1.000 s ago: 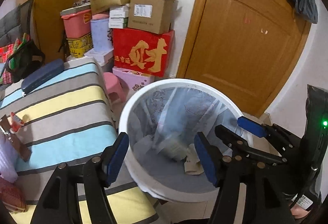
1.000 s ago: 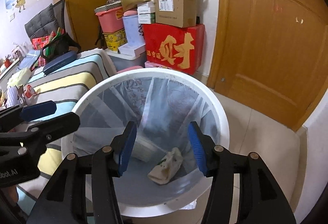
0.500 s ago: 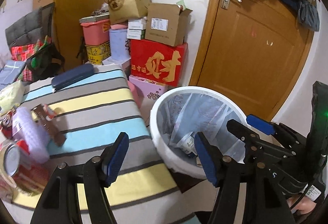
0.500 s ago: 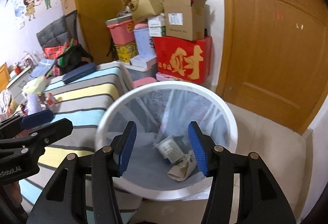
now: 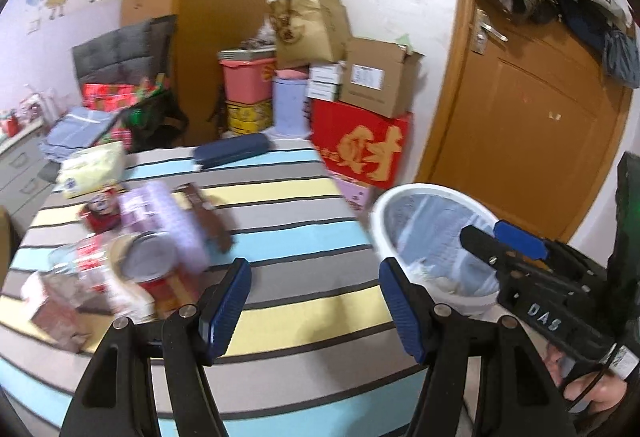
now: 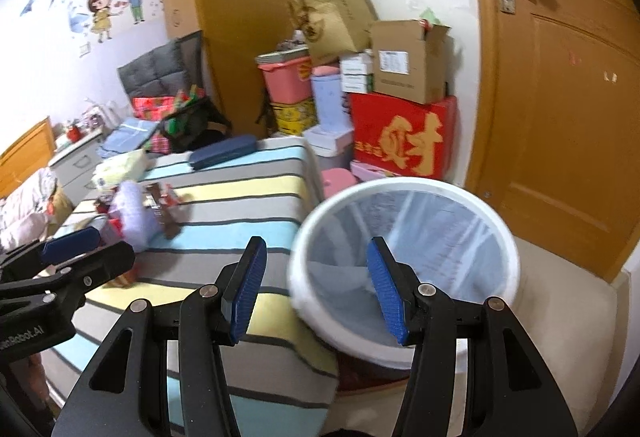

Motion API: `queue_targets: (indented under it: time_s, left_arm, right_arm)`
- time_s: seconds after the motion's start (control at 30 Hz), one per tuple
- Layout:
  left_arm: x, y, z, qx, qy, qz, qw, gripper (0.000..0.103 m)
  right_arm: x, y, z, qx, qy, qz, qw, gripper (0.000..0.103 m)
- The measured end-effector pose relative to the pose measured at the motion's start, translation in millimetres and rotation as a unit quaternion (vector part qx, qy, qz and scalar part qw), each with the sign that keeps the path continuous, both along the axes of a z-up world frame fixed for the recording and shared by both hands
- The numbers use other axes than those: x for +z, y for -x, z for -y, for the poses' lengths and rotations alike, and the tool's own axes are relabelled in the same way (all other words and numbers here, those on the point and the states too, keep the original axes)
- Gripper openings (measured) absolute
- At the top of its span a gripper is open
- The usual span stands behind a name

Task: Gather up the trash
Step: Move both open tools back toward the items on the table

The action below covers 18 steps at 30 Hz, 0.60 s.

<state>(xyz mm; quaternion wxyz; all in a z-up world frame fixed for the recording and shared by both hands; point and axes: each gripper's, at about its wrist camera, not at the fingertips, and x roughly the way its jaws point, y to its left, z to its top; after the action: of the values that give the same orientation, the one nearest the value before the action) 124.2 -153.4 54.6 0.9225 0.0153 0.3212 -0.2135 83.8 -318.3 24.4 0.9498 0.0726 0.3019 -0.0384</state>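
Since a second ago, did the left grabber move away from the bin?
Yes. The left gripper swung from over the white bin toward the striped table.

The left gripper [image 5: 314,311] points forward and downward, its blue-padded jaws standing apart with nothing between them. The right gripper [image 6: 316,291] does likewise (jaws also parted, empty), beside it. A hand [image 5: 592,393] grips the right gripper's handle.
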Motion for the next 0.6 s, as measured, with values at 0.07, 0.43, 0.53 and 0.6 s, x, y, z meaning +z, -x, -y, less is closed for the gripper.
queue_targets:
  time_s: [0.07,0.43,0.53,0.6]
  left_arm:
    - [-2,4,-16,0.019,-0.007,0.004,0.9998,0.066]
    - [-6,16,-104,0.11,-0.007,0.015,0.9938,0.066]
    - [-10,17,-126,0.137,-0.007,0.014,0.9905,0.067]
    - [-13,18,-142,0.151,-0.007,0.009,0.9885,0.067]
  right_arm:
    - [1,-1,-11,0.015,-0.002,0.006,1.0,0.054]
    - [-4,-10,-64,0.082,-0.014,0.003,0.996,0.054]
    - [-7,-11,-80,0.104,-0.016,0.003,0.994,0.054]
    - [-10,-13,-91,0.119,-0.015,-0.004,0.993,0.054]
